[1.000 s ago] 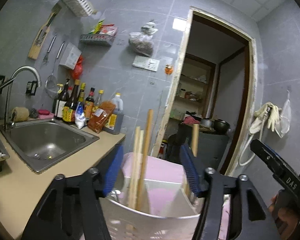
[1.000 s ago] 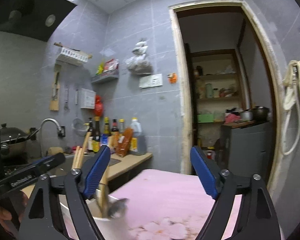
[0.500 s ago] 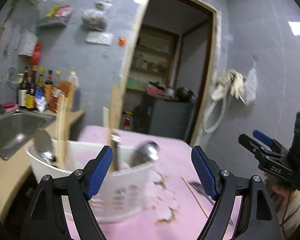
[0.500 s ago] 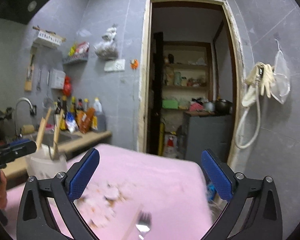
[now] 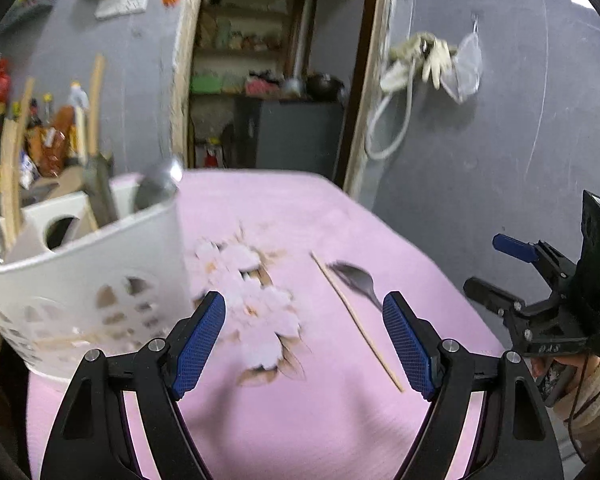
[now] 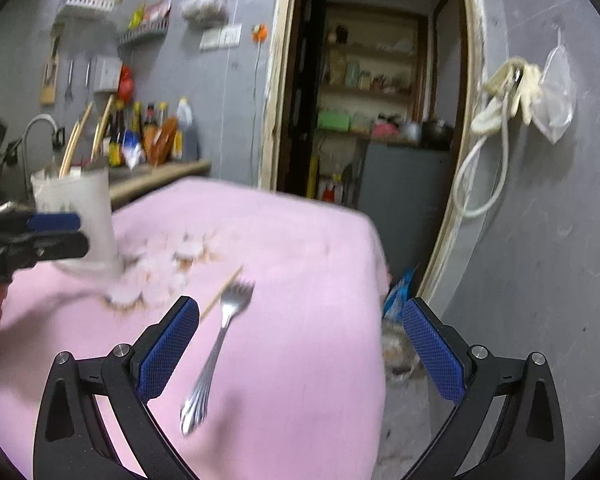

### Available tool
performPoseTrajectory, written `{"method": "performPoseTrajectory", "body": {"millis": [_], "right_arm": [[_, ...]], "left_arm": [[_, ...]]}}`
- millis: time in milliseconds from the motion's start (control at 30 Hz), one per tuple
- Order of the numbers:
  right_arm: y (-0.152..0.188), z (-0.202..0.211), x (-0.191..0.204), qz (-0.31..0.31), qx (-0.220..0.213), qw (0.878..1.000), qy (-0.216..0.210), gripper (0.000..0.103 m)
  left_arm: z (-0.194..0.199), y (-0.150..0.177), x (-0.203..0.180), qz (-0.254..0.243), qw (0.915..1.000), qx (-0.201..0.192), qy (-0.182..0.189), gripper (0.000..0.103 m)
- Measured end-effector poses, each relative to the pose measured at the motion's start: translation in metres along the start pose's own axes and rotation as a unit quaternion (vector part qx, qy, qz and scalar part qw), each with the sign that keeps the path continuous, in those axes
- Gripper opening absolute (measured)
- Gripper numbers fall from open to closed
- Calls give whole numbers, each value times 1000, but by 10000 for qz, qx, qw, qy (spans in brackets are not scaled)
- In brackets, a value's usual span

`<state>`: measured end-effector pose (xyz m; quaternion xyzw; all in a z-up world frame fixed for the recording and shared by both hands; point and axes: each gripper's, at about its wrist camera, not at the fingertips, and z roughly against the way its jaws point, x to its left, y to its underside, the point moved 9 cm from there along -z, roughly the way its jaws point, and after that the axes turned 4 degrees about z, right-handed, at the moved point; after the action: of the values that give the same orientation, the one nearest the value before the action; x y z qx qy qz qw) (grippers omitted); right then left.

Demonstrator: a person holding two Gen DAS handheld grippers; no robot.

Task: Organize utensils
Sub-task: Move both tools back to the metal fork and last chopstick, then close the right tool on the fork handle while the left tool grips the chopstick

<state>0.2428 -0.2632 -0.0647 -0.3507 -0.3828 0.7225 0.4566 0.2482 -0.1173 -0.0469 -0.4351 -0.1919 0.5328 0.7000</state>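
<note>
My bench (image 5: pixel 340 208) is covered in a pink cloth with a pale flower print (image 5: pixel 256 308) near its middle. At its left end stands my white plastic utensil holder (image 5: pixel 80 280), a tall perforated tub with round holes in its inner dividers; wooden chopsticks (image 5: pixel 10 168) and a metal spoon (image 5: pixel 156 188) stick up out of it, blurred. In the right wrist view the holder (image 6: pixel 76 216) sits well beyond the things lying loose on the cloth.

My left tool (image 5: pixel 304 340) hangs over the near part of the cloth with its blue-padded fingers spread wide and nothing between them. My right tool (image 6: pixel 300 352) is likewise wide apart and empty; seen from the left view it (image 5: pixel 496 264) is off the right edge of the bench.

A steel fork (image 6: pixel 220 344) lies flat on the cloth between my right tool's fingers, nearer the left one, tines pointing away from me and its fluted handle toward me. In the left view the fork (image 5: pixel 354 280) is a motion-smeared grey shape. Just beside it, on its left, lies a single thin wooden chopstick (image 5: pixel 356 320), running diagonally; its far end (image 6: pixel 224 288) shows next to the tines.
</note>
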Motion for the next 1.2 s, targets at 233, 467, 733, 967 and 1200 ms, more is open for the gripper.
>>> {"method": "performPoseTrajectory", "body": {"millis": [233,467,733,967,1200], "right_arm": [[32,-18,21,117,856,9952,-454,95],[49,-36,44,348,1436,9854,-847,66],[52,-46,51,542,1619,9820,-812,40],[49,-46,27,127,1567,9854,-652,10],[49,-43,19,39,1552,9865,-523,9]], "left_arm": [[-34,13,-3,7,9962,862,97,75],[-56,17,-5,37,9919,1256,204,63],[-82,24,-6,353,9827,1739,528,38],[-107,18,-11,623,9755,2014,628,27],[-127,8,-7,717,9755,2057,311,13]]}}
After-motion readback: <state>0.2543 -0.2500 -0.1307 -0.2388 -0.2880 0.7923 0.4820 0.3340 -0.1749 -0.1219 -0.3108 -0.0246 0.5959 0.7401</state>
